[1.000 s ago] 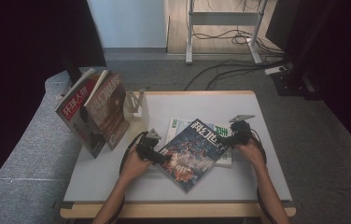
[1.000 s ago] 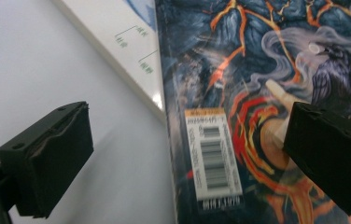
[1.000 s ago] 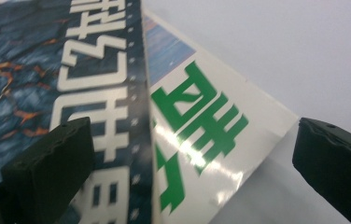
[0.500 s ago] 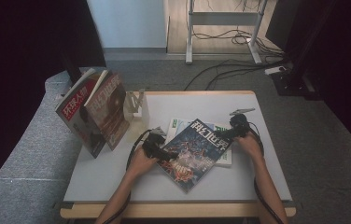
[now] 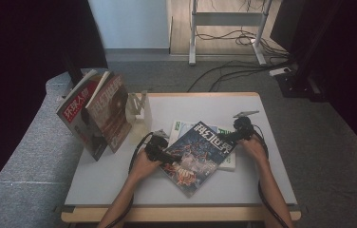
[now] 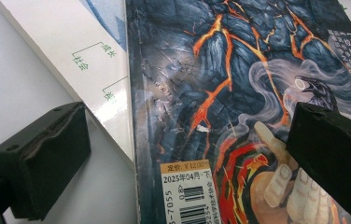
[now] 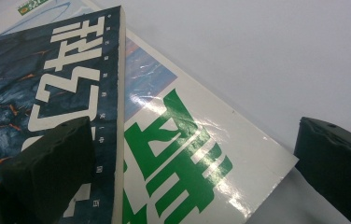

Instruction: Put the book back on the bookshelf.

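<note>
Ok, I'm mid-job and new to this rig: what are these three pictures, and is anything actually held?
No robot here: a person holds a two-jaw claw in each hand. The high view looks down on the white table from the person's side, with the left claw at left and the right claw at right. The other two pictures come from cameras riding on each claw, looking along its black jaws.

On the table a dark magazine lies askew on a white magazine with green lettering. At the table's left edge, two more magazines stand upright beside a pale stand.

Nothing is held. Both claws are open, each with its jaws either side of an edge of the dark magazine.
</note>
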A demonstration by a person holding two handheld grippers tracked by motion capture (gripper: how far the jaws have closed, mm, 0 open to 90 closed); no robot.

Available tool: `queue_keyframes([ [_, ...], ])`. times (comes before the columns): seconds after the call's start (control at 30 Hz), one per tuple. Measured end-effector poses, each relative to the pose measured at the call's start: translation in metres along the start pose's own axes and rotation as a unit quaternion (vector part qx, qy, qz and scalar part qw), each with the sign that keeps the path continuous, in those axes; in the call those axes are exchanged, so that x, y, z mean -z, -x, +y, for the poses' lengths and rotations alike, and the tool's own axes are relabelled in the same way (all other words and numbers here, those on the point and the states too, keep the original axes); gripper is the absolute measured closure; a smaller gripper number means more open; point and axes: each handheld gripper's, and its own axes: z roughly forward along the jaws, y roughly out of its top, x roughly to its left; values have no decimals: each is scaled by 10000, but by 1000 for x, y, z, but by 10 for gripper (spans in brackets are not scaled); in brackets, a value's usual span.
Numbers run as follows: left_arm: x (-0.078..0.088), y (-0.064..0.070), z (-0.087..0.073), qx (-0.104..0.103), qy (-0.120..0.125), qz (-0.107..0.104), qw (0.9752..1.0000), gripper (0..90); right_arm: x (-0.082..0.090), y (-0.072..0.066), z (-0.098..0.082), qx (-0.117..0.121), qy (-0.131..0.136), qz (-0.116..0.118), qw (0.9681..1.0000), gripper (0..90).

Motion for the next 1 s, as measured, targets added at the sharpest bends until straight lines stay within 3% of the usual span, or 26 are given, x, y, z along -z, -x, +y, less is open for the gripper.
queue_keyframes([
  [0.5,21,13,-23,45,-92,10,9999,2,12,-33,-19,76,-35,108,9999,0],
  [1.0,41,31,-48,-67,-181,4,9998,3,26,-70,-41,110,-6,129,9999,0],
])
